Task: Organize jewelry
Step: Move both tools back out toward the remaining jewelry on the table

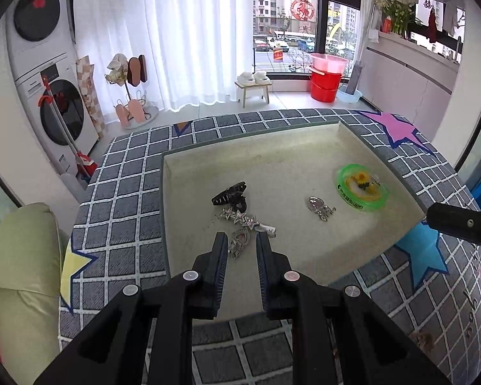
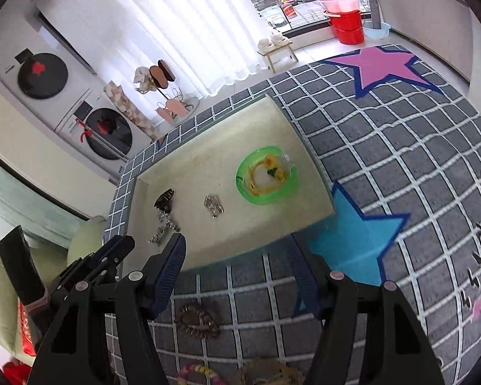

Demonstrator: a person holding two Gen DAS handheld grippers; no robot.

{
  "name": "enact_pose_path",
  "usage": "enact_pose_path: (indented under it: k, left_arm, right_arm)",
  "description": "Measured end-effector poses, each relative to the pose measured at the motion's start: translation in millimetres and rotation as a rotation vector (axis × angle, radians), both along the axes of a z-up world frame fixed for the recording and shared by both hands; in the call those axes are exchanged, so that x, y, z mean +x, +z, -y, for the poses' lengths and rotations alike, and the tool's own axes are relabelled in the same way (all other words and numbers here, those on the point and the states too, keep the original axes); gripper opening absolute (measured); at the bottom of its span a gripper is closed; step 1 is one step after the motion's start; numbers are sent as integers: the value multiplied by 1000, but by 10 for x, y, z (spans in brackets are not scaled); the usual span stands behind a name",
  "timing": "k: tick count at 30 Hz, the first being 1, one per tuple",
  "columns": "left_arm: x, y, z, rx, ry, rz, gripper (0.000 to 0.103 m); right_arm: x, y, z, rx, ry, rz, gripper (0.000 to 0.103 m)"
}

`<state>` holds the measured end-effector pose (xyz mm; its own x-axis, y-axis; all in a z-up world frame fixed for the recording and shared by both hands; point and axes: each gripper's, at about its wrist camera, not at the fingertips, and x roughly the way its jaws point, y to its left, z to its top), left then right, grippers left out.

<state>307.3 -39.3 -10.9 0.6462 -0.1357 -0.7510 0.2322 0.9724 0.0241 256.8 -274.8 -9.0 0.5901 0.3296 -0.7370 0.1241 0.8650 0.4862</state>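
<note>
Left gripper [image 1: 240, 240] sits low over the cream tray [image 1: 304, 141], jaws parted with nothing clamped, straddling a silver pendant piece [image 1: 239, 243] that lies at the near end of the tangle. Silver star chain [image 1: 240, 216] runs just behind it, toward the tray's far wall, and touches the black hair claw [image 1: 231, 194] (they overlap, hard to tell where one ends). Further right in the tray: a small silver brooch [image 1: 320, 207], then the green dish [image 1: 362, 187] with yellow bits inside, near the tray's right wall.

Right gripper [image 2: 237, 263] hangs spread wide and empty outside the tray's near edge, over the checked mat [image 2: 400, 160]. A braided brown ring [image 2: 197, 320] lies on the mat below it, well apart from the tray; beaded pieces at the bottom edge are too blurred to name.

Judged step: left gripper pinching the pendant piece to move it, probably toward the green dish. To do it well: go down until the pads flank the thickest part of the piece, close slowly, lift straight up so the star chain does not drag along. If it snags the claw, set it down and regrip (chain links slip out of flat pads easily).
</note>
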Motion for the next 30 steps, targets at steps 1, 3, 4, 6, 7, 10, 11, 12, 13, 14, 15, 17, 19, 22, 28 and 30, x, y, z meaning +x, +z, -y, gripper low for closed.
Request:
enact_pose_path:
  k: [1, 3, 4, 6, 7, 10, 11, 12, 13, 14, 15, 17, 19, 22, 28, 30]
  left_arm:
    - [-23, 10, -10, -1, 1, 0, 33]
    - [-88, 34, -31, -5, 7, 2, 50]
    - [-109, 45, -38, -6, 9, 2, 93]
    - [-209, 108, -83, -6, 38, 42, 103]
    - [-267, 152, -103, -12, 38, 69, 103]
    - [-388, 225, -113, -11, 14, 68, 103]
    - [-420, 237, -116, -8, 12, 72, 103]
    - [-469, 252, -126, -6, 12, 77, 103]
    - [-503, 260, -126, -7, 11, 78, 103]
    - [-552, 268, -139, -13, 9, 76, 103]
    - [-595, 272, -156, -19, 6, 72, 103]
    - [-702, 256, -166, -21, 0, 62, 103]
    - [-788, 226, -172, -19, -5, 52, 103]
    - [-943, 145, -200, -23, -6, 26, 103]
    - [-1159, -86, -260, -22, 7, -26, 103]
    - [-1212, -199, -275, -34, 2, -73, 103]
  right_arm:
    - [-46, 3, 10, 0, 0, 2, 69]
    - [-105, 19, 13, 0, 1, 3, 69]
    - [-140, 28, 3, -2, 1, 4, 69]
    - [-201, 52, -8, -10, 4, 7, 69]
    - [-256, 68, -17, -21, 9, 11, 69]
    - [-384, 99, -36, -46, 19, 14, 69]
    - [-421, 107, -39, -48, 21, 16, 69]
    - [-457, 113, -41, -51, 24, 18, 69]
    - [-504, 122, -51, -59, 28, 20, 69]
    - [-539, 127, -54, -66, 31, 21, 73]
    - [-584, 133, -61, -76, 36, 24, 80]
    - [-667, 142, -75, -99, 39, 33, 84]
    - [-733, 144, -94, -132, 49, 34, 86]
    - [-864, 142, -140, -180, 77, 48, 103]
    - [-1045, 94, -248, -301, 144, 15, 103]
    - [-1088, 59, -251, -313, 150, 5, 103]
